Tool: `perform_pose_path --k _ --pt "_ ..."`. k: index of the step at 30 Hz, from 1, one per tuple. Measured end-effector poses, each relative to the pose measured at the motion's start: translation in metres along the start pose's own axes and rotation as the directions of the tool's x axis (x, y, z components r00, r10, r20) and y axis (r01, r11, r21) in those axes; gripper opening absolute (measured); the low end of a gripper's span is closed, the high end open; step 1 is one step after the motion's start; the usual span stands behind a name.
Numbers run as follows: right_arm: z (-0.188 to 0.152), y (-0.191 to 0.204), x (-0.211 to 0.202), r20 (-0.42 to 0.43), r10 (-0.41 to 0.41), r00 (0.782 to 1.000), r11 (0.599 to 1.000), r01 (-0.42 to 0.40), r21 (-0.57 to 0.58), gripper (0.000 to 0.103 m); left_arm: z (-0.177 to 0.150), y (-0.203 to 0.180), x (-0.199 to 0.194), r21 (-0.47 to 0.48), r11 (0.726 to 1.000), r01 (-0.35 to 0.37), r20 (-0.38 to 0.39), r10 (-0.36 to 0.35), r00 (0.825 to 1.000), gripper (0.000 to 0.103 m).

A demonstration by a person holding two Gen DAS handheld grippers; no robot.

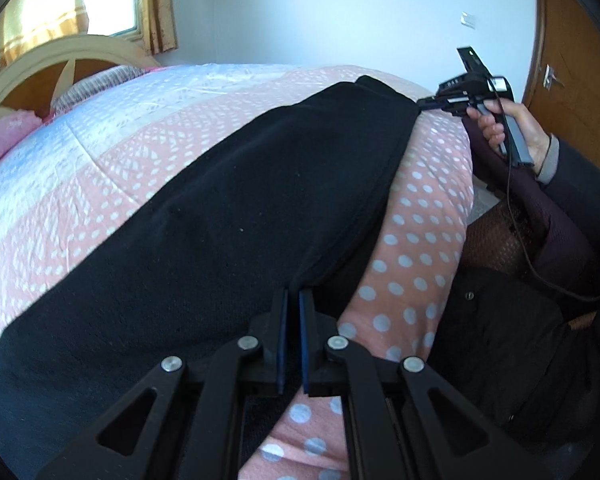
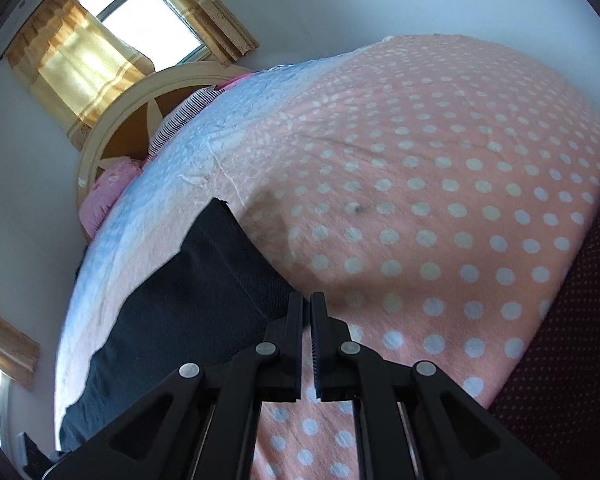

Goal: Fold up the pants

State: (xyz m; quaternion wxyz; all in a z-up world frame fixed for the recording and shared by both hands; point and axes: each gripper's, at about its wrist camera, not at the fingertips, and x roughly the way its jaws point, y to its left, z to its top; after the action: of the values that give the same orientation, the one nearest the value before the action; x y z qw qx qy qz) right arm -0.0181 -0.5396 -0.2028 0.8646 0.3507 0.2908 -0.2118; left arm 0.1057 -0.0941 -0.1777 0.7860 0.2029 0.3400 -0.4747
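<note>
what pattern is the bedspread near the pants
Pink with white polka dots, clearest in the right wrist view.

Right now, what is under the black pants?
The black pants lie on the pink polka-dot bedspread, which shows around them. Both the left gripper and right gripper pinch the near edge. Anything beneath the fabric is covered.

a pink polka-dot quilt (image 2: pixel 440 184) covers the bed, with a pink pillow (image 2: pixel 106 192) against the cream headboard (image 1: pixel 56 54), yellow curtains (image 2: pixel 76 64) at the window, and a wooden door (image 1: pixel 572 68).

left tongs (image 1: pixel 293 300): nearly closed | right tongs (image 2: pixel 306 304): nearly closed
</note>
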Motion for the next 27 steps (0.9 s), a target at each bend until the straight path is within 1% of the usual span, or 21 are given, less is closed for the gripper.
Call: perform_pose_path --k 3,6,8,9,10,11,12,13,15,16,17,18,19,21,23,25,27 --pt "-0.002 -0.002 -0.005 0.004 0.01 1.0 1.0 -0.01 0.01 0.002 -0.001 -0.002 0.0 0.019 1.0 -0.017 -0.01 0.017 1.0 0.006" --pt "-0.002 -0.005 -0.007 0.005 0.03 1.0 0.999 -0.03 0.021 0.003 -0.001 0.003 0.002 0.0 1.0 -0.005 -0.005 0.005 1.0 0.006" --pt "-0.002 -0.011 -0.007 0.008 0.051 0.999 0.997 -0.051 0.065 0.006 -0.002 0.004 0.003 -0.01 1.0 0.004 0.001 -0.004 1.0 0.006" --pt "-0.001 -0.014 -0.007 0.004 0.069 0.998 0.994 -0.069 0.088 0.025 -0.002 0.005 0.004 -0.016 1.0 0.01 0.005 -0.01 1.0 0.006" --pt "-0.001 -0.015 -0.007 0.0 0.09 0.996 0.991 -0.089 0.103 0.062 -0.003 0.005 0.004 -0.019 1.0 0.013 0.007 -0.013 1.0 0.006" --pt "-0.001 -0.016 -0.008 0.002 0.134 0.991 0.985 -0.133 0.112 0.073 -0.004 0.006 0.003 -0.018 1.0 0.012 0.009 -0.011 1.0 0.006" --pt "-0.001 -0.015 -0.011 0.016 0.172 0.985 0.978 -0.173 0.118 0.076 -0.004 0.006 0.003 -0.016 1.0 0.01 0.009 -0.01 1.0 0.006" --pt "-0.001 -0.014 -0.015 0.023 0.175 0.984 0.978 -0.176 0.112 0.075 -0.004 0.006 0.003 -0.016 1.0 0.009 0.009 -0.009 1.0 0.006" --pt "0.002 -0.004 -0.017 0.043 0.107 0.993 0.992 -0.11 0.056 0.075 -0.004 0.006 0.003 -0.015 1.0 0.009 0.008 -0.009 1.0 0.006" --pt "0.003 -0.001 -0.016 0.051 0.096 0.994 0.994 -0.098 0.041 0.073 -0.004 0.006 0.003 -0.015 1.0 0.009 0.008 -0.009 1.0 0.006" --pt "0.005 0.001 -0.012 0.046 0.093 0.995 0.995 -0.095 0.032 0.069 -0.005 0.007 0.003 -0.015 1.0 0.011 0.007 -0.011 1.0 0.006" --pt "0.005 0.002 -0.007 0.027 0.08 0.996 0.996 -0.081 0.029 0.054 -0.004 0.006 0.003 -0.013 1.0 0.012 0.006 -0.012 1.0 0.006" --pt "0.006 0.002 -0.003 0.01 0.068 0.998 0.997 -0.069 0.027 0.048 -0.004 0.006 0.003 -0.009 1.0 0.012 0.006 -0.012 1.0 0.006" --pt "0.007 0.002 -0.005 0.019 0.094 0.995 0.995 -0.095 0.029 0.048 -0.004 0.006 0.002 -0.006 1.0 0.012 0.004 -0.012 1.0 0.006" --pt "0.008 -0.003 -0.01 0.024 0.142 0.99 0.987 -0.144 0.072 0.048 -0.003 0.005 0.002 -0.005 1.0 0.01 0.003 -0.01 1.0 0.006" --pt "0.009 -0.009 -0.016 0.04 0.156 0.987 0.981 -0.16 0.109 0.048 -0.004 0.005 0.002 -0.003 1.0 0.01 0.003 -0.01 1.0 0.006" --pt "0.009 -0.011 -0.02 0.041 0.174 0.984 0.977 -0.178 0.117 0.048 -0.004 0.006 0.003 -0.005 1.0 0.013 0.004 -0.013 1.0 0.006"
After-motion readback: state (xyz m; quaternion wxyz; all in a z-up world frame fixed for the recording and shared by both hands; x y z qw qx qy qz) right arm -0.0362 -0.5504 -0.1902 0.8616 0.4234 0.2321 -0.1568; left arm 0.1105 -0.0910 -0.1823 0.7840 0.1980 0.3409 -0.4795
